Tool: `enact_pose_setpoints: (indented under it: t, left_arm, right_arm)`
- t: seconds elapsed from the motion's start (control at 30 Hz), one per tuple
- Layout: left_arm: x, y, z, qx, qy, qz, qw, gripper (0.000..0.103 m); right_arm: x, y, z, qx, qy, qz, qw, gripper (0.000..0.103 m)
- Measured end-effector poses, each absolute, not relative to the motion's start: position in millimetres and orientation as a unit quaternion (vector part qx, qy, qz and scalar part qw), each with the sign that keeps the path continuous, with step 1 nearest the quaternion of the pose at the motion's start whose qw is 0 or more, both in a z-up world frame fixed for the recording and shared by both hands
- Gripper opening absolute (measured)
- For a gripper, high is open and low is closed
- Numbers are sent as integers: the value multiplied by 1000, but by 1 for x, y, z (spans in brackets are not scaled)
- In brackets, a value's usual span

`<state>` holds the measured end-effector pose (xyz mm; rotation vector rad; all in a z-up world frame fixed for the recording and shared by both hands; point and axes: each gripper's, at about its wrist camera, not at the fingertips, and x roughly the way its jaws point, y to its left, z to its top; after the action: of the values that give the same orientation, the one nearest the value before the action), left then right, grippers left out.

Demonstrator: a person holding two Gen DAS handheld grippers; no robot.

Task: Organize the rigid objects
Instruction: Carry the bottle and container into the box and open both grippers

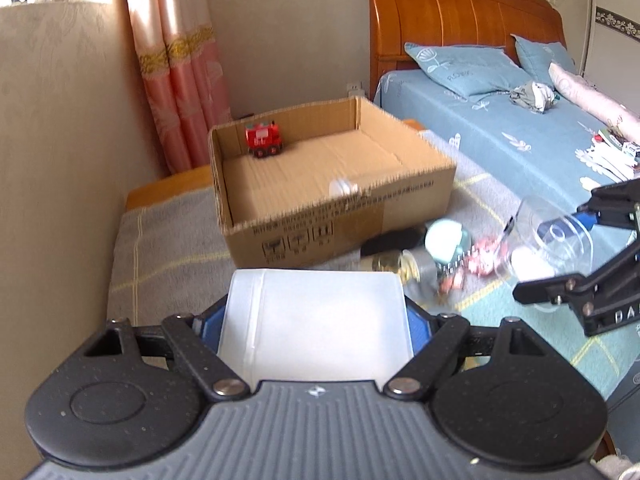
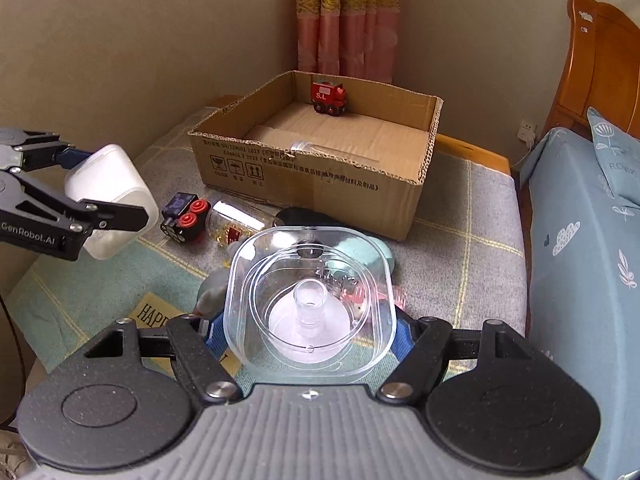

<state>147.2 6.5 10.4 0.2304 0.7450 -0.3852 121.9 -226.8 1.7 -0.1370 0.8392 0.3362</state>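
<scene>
A bedroom in a private home: a wooden headboard (image 1: pixel 460 12) rises over a bed (image 1: pixel 500 128) dressed in blue patterned sheets, with matching pillows (image 1: pixel 464 68) and crumpled clothing (image 1: pixel 532 96) on top. Pink curtains (image 1: pixel 176 64) with gold trim hang in the corner, a wall socket (image 2: pixel 527 130) sits beside the bed, and a checked blanket (image 2: pixel 460 240) carries a cardboard box (image 2: pixel 320 172) and toys.

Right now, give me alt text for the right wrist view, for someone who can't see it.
The right gripper holds a clear plastic lidded container above a checked blanket. Beyond it, an open cardboard box holds a red toy train; at left, the left gripper grips a white plastic tub.
</scene>
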Motion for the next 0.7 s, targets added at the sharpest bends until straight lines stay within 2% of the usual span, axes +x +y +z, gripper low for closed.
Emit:
enact_pose_setpoints:
  t: [0.6, 0.67, 0.7]
  left_arm:
    - [276, -26, 31, 123, 332, -151, 923, 83]
    - [287, -28, 25, 119, 328, -143, 926, 86]
    - [291, -28, 21, 120, 327, -134, 928, 92]
  right_arm:
    - [162, -236, 36, -89, 360, 156, 915, 78]
    - [165, -236, 36, -89, 359, 155, 916, 78]
    - [167, -236, 36, -90, 359, 155, 916, 78]
